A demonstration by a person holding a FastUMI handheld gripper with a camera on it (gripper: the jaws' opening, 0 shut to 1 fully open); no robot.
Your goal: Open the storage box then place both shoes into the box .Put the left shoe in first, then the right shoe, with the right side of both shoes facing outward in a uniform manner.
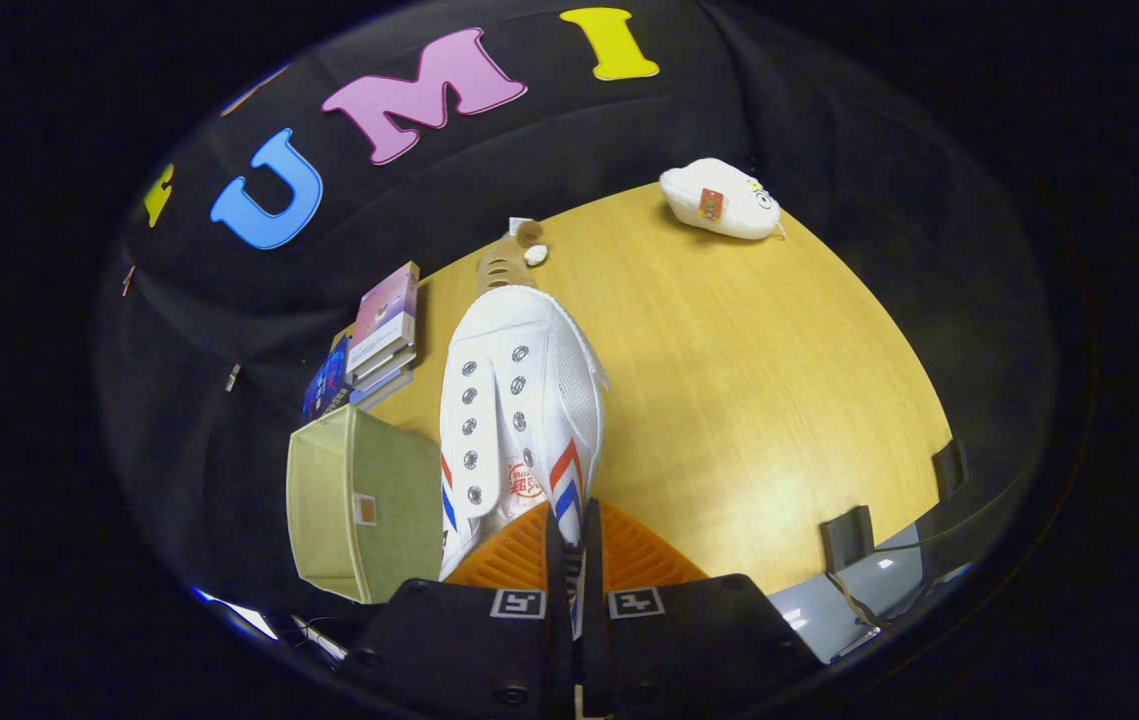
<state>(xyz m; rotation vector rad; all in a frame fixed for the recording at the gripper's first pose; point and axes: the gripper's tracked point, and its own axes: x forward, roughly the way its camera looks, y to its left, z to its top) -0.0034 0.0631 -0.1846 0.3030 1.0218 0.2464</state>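
- The gripper [572, 548] is clenched on a white shoe [519, 400], both fingers pinching the edge near its heel; the shoe hangs above the wooden table [749, 400], toe pointing away.
- A green fabric storage box [364, 505] sits just left of the shoe, its top open.
- Stacked books [374, 345] lie beyond the box.
- A white plush toy [719, 198] rests at the table's far edge, well apart.

One white shoe [514, 420], one green storage box [366, 505] and one gripper [573, 545], its fingers closed on the shoe. One white plush toy [719, 198], one brown toy [512, 256]. One stack of books [374, 345] on one table [759, 400].
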